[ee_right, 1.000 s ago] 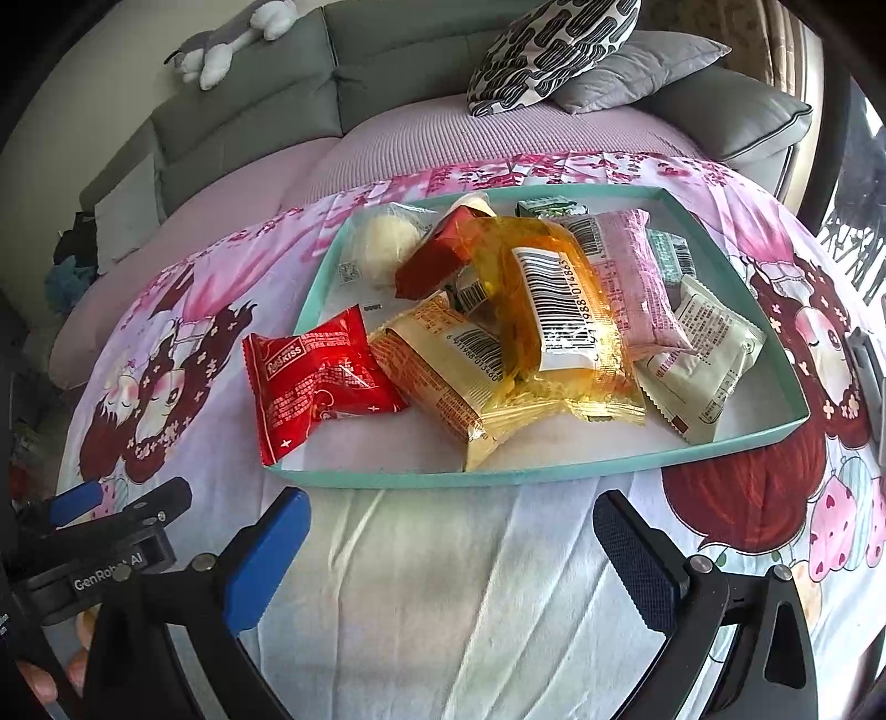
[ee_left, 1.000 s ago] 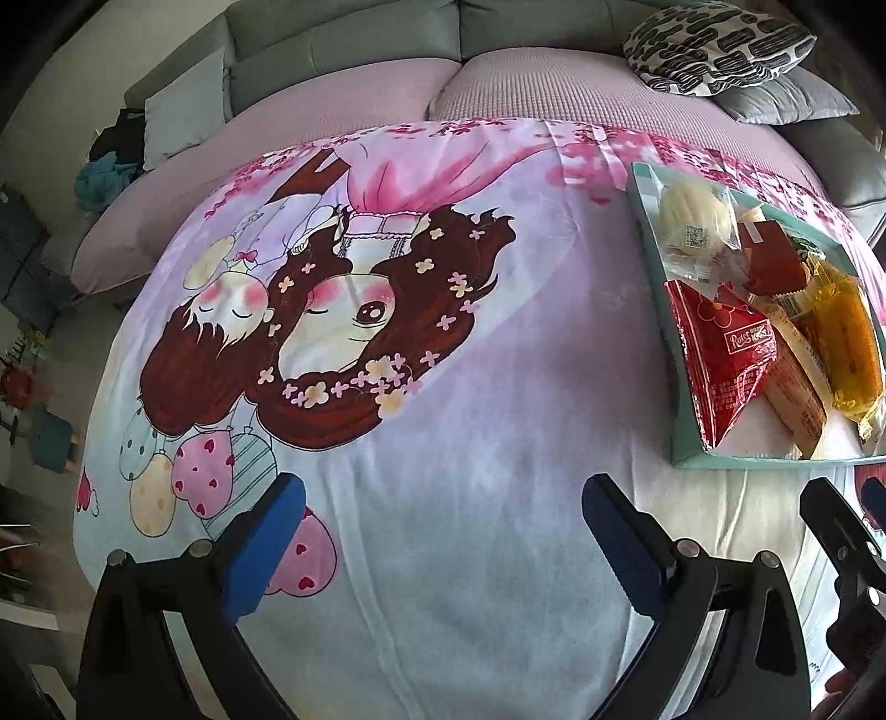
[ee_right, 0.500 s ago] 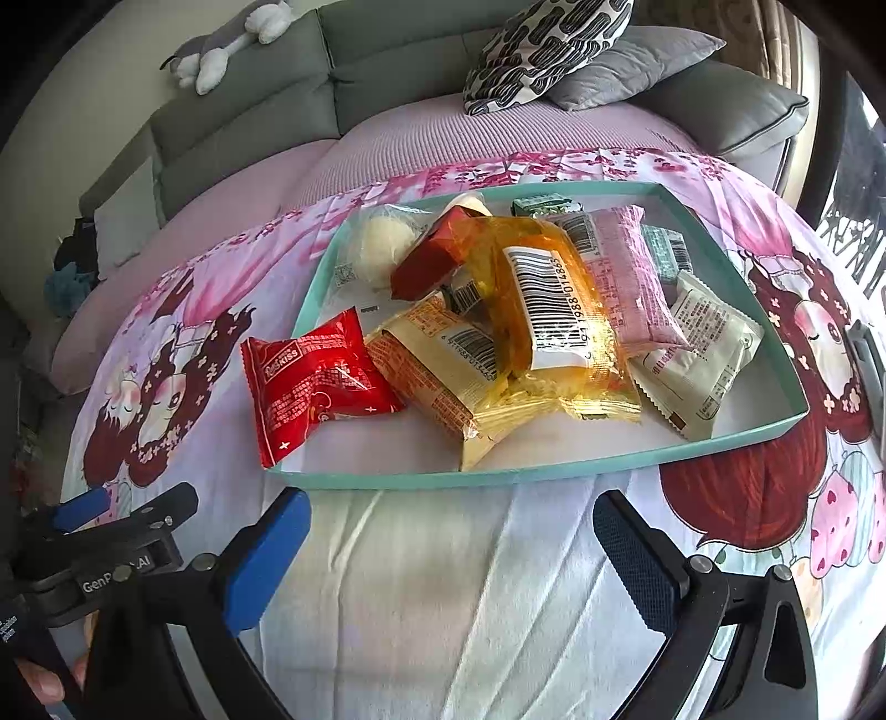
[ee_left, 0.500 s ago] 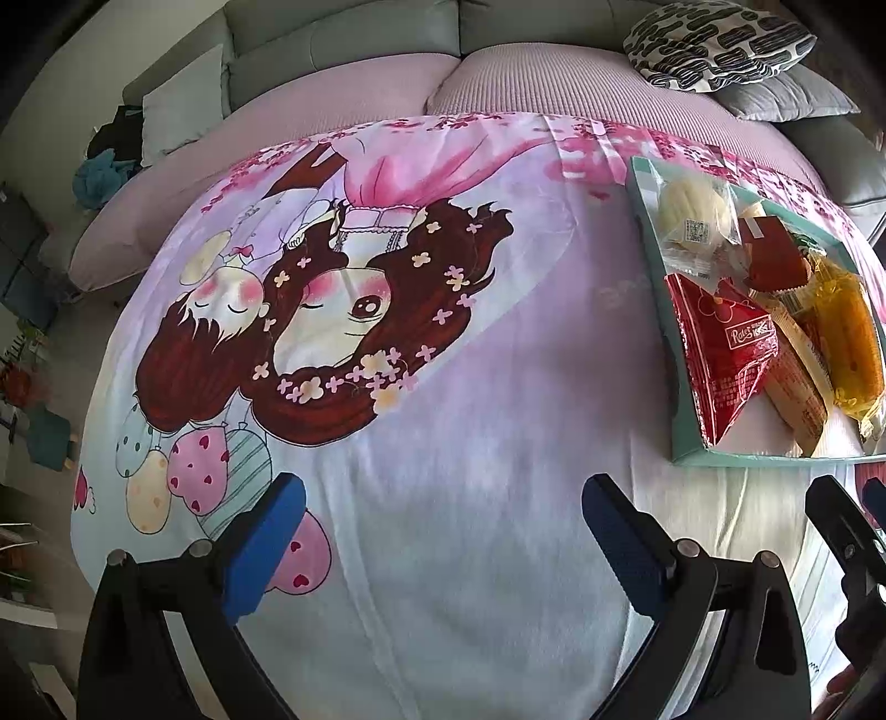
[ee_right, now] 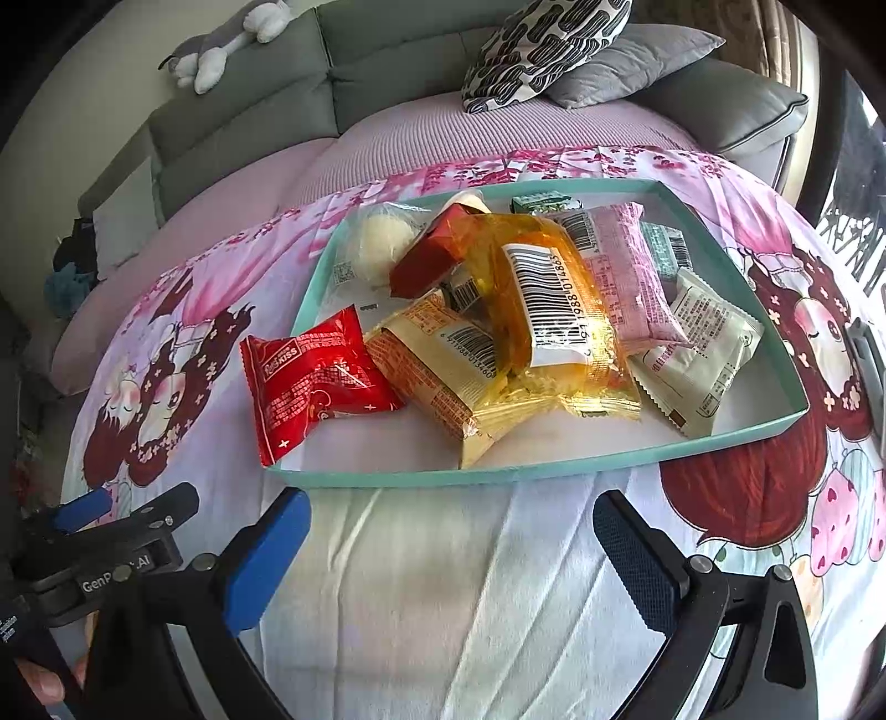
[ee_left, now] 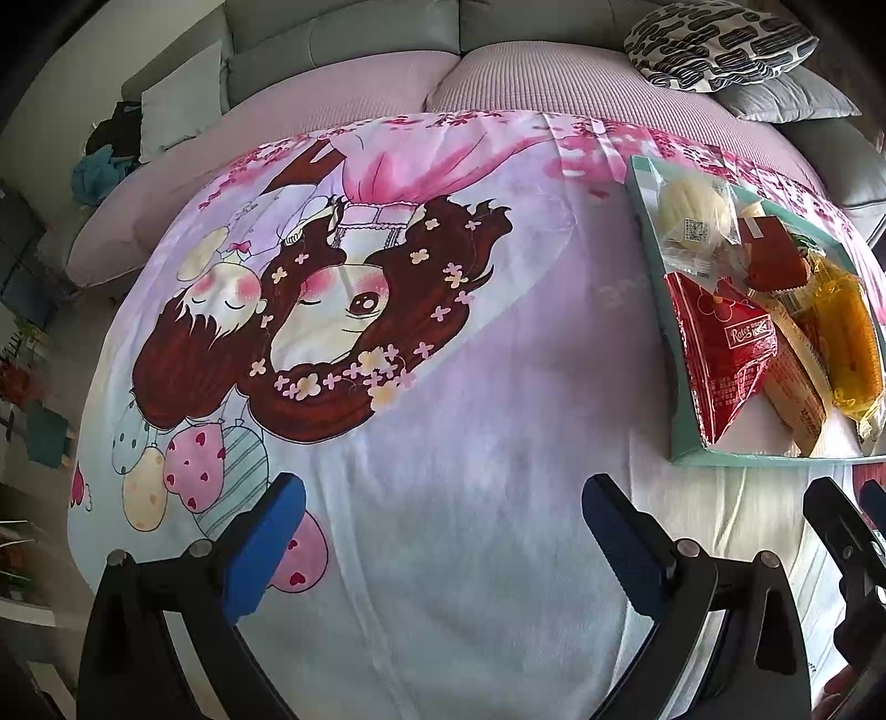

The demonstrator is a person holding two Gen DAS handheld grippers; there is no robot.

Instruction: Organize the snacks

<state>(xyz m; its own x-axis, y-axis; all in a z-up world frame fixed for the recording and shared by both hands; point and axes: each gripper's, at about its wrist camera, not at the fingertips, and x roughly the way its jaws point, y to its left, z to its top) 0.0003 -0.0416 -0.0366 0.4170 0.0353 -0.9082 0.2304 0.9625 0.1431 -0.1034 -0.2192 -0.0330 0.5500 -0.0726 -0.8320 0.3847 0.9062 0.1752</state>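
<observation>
Cartoon-girl printed pink blanket [ee_left: 443, 343] spread over ribbed mauve cushion [ee_left: 387, 83]; grey sofa back [ee_right: 266, 88] behind. Black-and-white patterned pillow [ee_right: 548, 44] leaning on plain grey pillow [ee_right: 637, 61] at far right corner. Grey-white plush toy [ee_right: 221, 44] atop sofa back

Teal tray [ee_right: 387, 477], shallow, lies at frame center holding a loose pile of wrapped snacks. Red packet [ee_right: 313, 382] overhangs the tray's lower-left rim. Orange packet [ee_right: 545, 310], barcode up, tops the pile; pink packet [ee_right: 626, 277] and cream packet [ee_right: 703, 343] lie right; white bun [ee_right: 382, 246] upper left
</observation>
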